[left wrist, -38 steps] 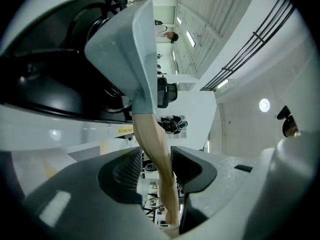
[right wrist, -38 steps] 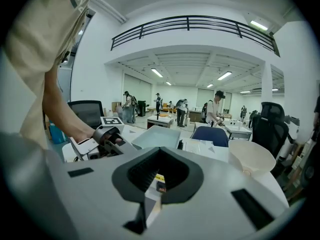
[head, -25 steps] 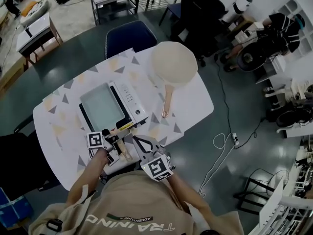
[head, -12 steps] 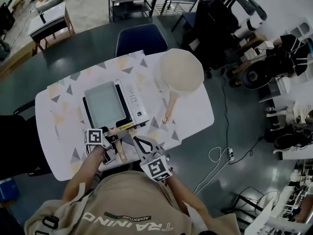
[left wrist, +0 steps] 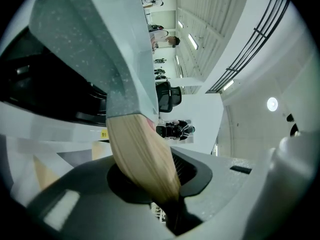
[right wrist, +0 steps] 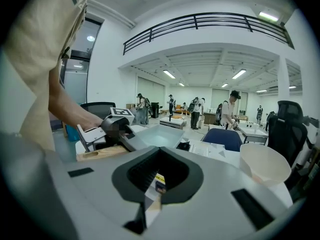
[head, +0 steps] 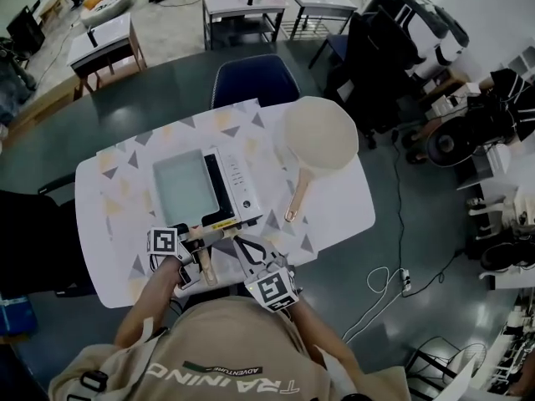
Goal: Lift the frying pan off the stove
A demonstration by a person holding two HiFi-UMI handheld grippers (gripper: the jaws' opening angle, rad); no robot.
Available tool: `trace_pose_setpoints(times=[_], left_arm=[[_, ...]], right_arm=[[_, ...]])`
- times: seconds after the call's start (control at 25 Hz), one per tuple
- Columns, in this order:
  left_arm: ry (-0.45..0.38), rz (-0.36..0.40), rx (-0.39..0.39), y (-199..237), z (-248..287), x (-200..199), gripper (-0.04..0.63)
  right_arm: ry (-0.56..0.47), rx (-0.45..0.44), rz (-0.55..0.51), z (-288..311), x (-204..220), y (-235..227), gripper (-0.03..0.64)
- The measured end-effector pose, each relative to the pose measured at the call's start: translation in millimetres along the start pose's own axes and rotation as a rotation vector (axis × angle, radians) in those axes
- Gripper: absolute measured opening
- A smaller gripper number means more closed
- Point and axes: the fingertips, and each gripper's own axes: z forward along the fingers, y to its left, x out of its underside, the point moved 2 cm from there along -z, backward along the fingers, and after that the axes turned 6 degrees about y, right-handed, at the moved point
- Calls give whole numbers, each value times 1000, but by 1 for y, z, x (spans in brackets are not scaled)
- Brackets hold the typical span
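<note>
A grey square frying pan (head: 181,188) lies over the white stove (head: 238,186) on the patterned table. Its wooden handle (head: 206,259) points toward me. My left gripper (head: 194,242) is round that handle; in the left gripper view the handle (left wrist: 137,154) runs down between the jaws, which are opening, with the pan's grey body (left wrist: 95,44) above. My right gripper (head: 242,247) hovers just right of the handle, at the stove's near corner, jaws together and holding nothing. The right gripper view shows the left gripper (right wrist: 117,124) on the handle (right wrist: 100,153) and the pan (right wrist: 160,134).
A round cream pan (head: 320,132) with a wooden handle lies at the table's right side. A blue chair (head: 255,80) stands beyond the far edge. A white cable (head: 389,278) lies on the floor at right. Other tables and people are farther back.
The head view has shifted, so the table sits a little further right in frame. Both grippers keep their places at the pan's handle and the pan stays over the stove.
</note>
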Motion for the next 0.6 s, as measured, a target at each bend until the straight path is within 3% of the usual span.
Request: trace_pose_setpoints(times=[0.6], left_arm=[[-33,62,11,-65,-4,5,87]], right_arm=[[-71,9,-11,-7,-22,-34,-3]])
